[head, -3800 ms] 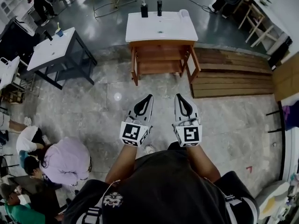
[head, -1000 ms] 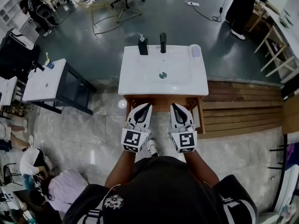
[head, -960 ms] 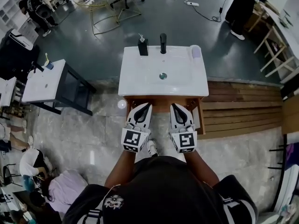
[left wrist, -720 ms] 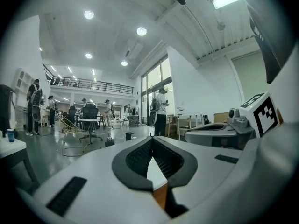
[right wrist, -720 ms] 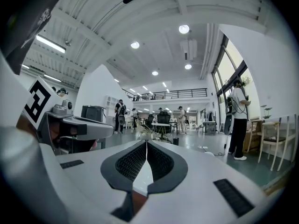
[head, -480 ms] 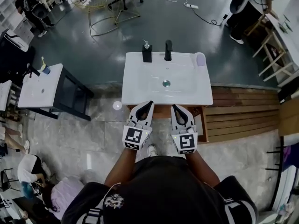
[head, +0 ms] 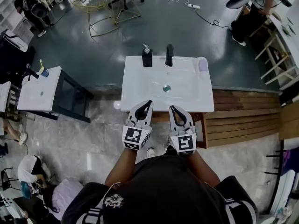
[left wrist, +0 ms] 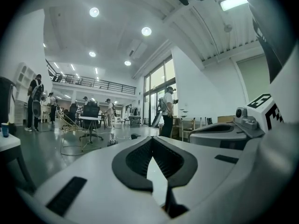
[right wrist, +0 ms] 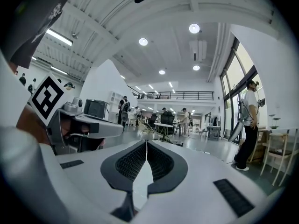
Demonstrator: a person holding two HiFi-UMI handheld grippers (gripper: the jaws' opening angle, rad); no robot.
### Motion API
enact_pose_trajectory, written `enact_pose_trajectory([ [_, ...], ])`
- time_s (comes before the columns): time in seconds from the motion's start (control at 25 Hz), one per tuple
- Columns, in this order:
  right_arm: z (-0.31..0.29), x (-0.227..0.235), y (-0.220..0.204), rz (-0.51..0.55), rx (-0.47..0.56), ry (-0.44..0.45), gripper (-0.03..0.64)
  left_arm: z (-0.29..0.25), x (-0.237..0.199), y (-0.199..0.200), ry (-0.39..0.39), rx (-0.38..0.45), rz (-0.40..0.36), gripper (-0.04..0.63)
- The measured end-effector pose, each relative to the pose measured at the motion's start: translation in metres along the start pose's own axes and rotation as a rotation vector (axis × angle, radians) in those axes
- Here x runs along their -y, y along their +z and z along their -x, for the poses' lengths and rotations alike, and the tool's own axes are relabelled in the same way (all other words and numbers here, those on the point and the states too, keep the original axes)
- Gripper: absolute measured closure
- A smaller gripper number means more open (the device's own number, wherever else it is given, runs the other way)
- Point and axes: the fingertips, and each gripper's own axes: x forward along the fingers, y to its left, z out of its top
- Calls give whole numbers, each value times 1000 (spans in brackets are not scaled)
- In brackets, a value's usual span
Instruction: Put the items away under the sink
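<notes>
Since the earlier frames the person has walked up to the sink, so both tongs, which were out over bare floor, now reach over its near edge. The left tongs (head: 150, 102) and right tongs (head: 171, 107) are each pressed fully together with nothing between them, as both gripper views show. They are held level and side by side, which looks like plain carrying while approaching rather than reaching for anything.

Beyond them lies the white sink top (head: 187, 85) with its drain (head: 167, 88). The wooden cabinet (head: 202, 125) shows below it at the near right. The items to store sit along the far edge. A dark soap dispenser (head: 147, 58) stands upright just left of the black faucet (head: 169, 55), with its long axis vertical and its pump on top. A lilac container (head: 202, 64) is in the far right corner, and its rounded shape runs near to far. Whether it stands or lies, I cannot tell. Both are probably parked there within reach of the tap.
</notes>
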Motion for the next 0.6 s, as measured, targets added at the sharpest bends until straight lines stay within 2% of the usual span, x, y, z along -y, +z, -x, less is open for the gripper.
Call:
enact_pose_trajectory([
  [0.24, -41, 34, -7, -52, 46, 58, 591, -48, -10, -8, 62, -38, -12, 589],
  [0.36, -59, 52, -4, -73, 54, 107, 592, -74, -7, -7, 62, -52, -12, 588],
  [0.44, -70, 62, -4, -117, 97, 153, 591, -92, -8, -5, 62, -57, -6, 588],
  [0.6, -83, 80, -7, -139, 116, 231, 592, -117, -14, -8, 111, -68, 14, 588],
])
